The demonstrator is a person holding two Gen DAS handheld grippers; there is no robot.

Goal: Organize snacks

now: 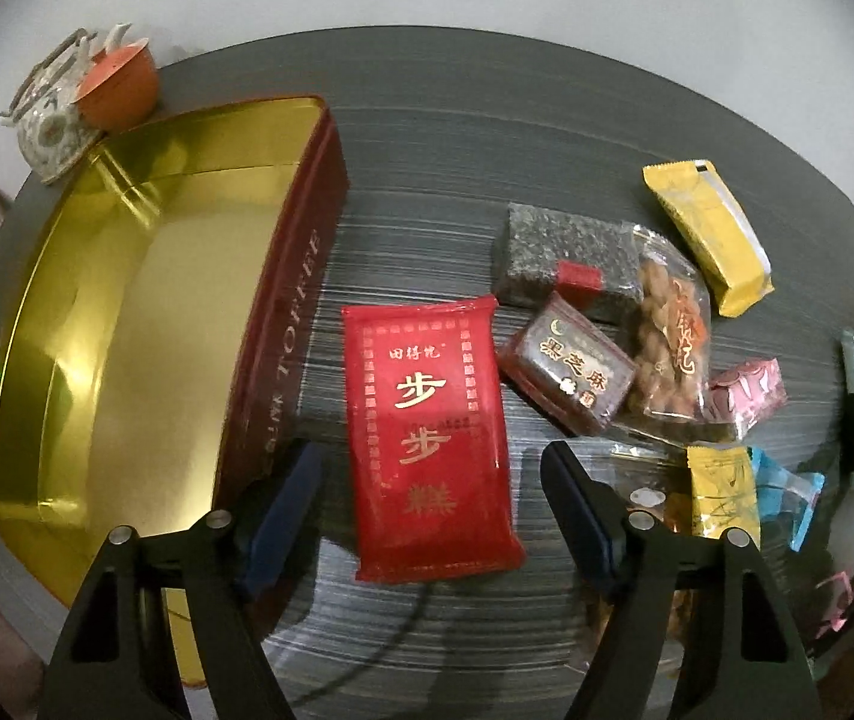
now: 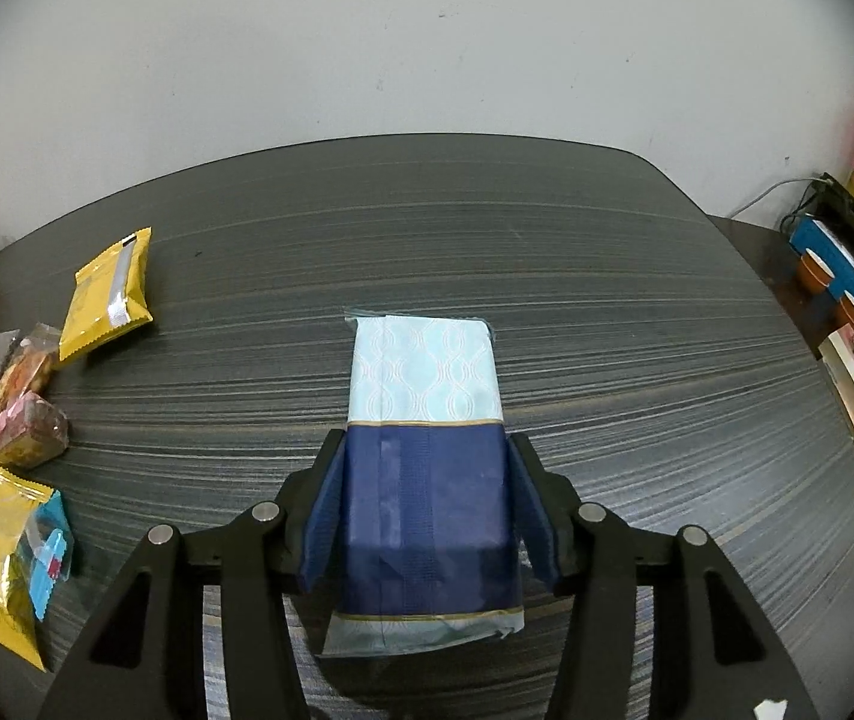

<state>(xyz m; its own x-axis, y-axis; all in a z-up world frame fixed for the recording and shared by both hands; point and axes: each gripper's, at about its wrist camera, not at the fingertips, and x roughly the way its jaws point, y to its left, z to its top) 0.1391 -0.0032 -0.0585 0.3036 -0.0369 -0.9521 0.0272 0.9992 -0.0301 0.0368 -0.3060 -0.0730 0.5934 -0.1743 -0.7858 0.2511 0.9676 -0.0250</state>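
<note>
A: What's on the table [image 1: 427, 138] from the left wrist view?

B: One open tin [image 1: 145, 312], gold inside, dark red outside, nothing in it that I can see. Just beside its long wall lies one red pack [image 1: 430, 438] with gold characters.

A: And the left gripper [image 1: 430, 498]?

B: Spread, one finger on each side of the red pack's near half. The pads stand clear of it, so no pinch.

A: Count the other snacks.

B: To the right of the red pack there is a cluster: one grey block [image 1: 559, 258], one maroon pack [image 1: 568, 369] leaning on it, one clear bag [image 1: 670, 342] of brown pieces, one pink pack [image 1: 748, 393]. One yellow pack [image 1: 709, 234] lies further back, a second yellow one [image 1: 721, 489] lies near, and a light blue wrapper [image 1: 799, 495] touches that one. A clear bag below them is too hidden to make out.

A: Anything behind the tin?

B: One patterned teapot [image 1: 49, 120] and one orange cup [image 1: 118, 87], touching each other.

A: The right gripper [image 2: 424, 510]?

B: Pinching one blue pack [image 2: 427, 420], navy near the fingers, pale blue at the far end. The pack is well apart from the cluster at the left. Whether it rests on the table, I cannot tell.
</note>
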